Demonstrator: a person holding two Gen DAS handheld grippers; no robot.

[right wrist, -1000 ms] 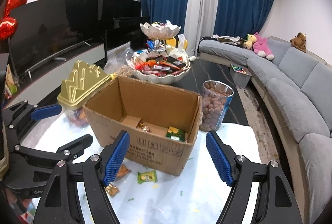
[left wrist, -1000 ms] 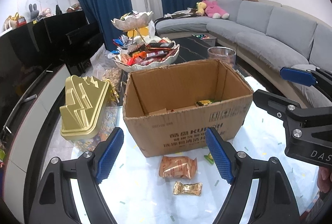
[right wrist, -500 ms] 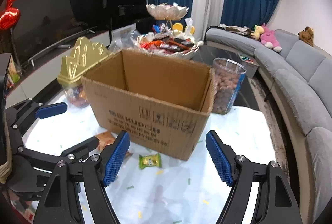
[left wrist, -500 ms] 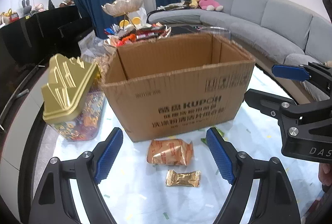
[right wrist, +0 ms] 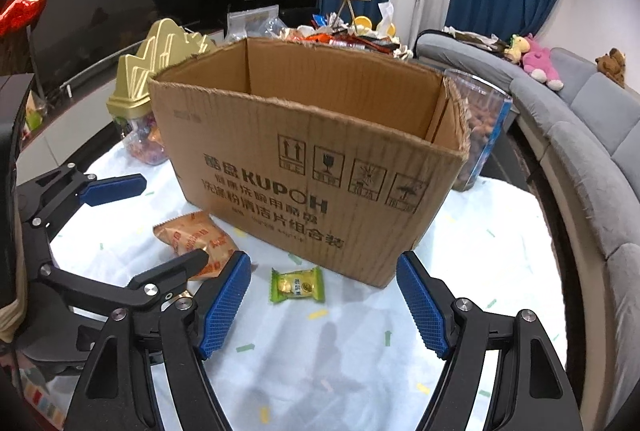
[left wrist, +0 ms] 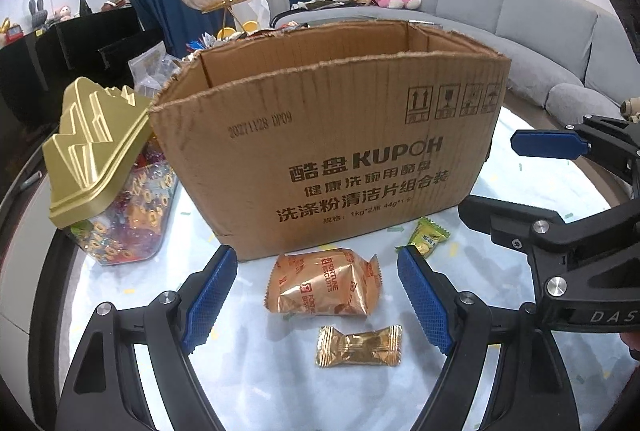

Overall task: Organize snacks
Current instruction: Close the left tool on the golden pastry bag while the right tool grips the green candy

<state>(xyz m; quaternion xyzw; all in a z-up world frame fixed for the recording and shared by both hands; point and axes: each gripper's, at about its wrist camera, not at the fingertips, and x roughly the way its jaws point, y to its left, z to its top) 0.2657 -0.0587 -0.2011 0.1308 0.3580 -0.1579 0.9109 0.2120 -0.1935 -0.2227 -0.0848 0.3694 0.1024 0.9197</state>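
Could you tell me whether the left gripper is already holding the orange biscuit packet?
No, the left gripper stands open with the orange biscuit packet lying free on the table between its blue pads, touching neither.

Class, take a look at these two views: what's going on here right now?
A person holds two grippers over a table, sorting snacks into a cardboard box. Both are open and hold nothing. The left gripper frames an orange biscuit packet and a gold candy lying in front of the box. The right gripper is lined up on a green candy.
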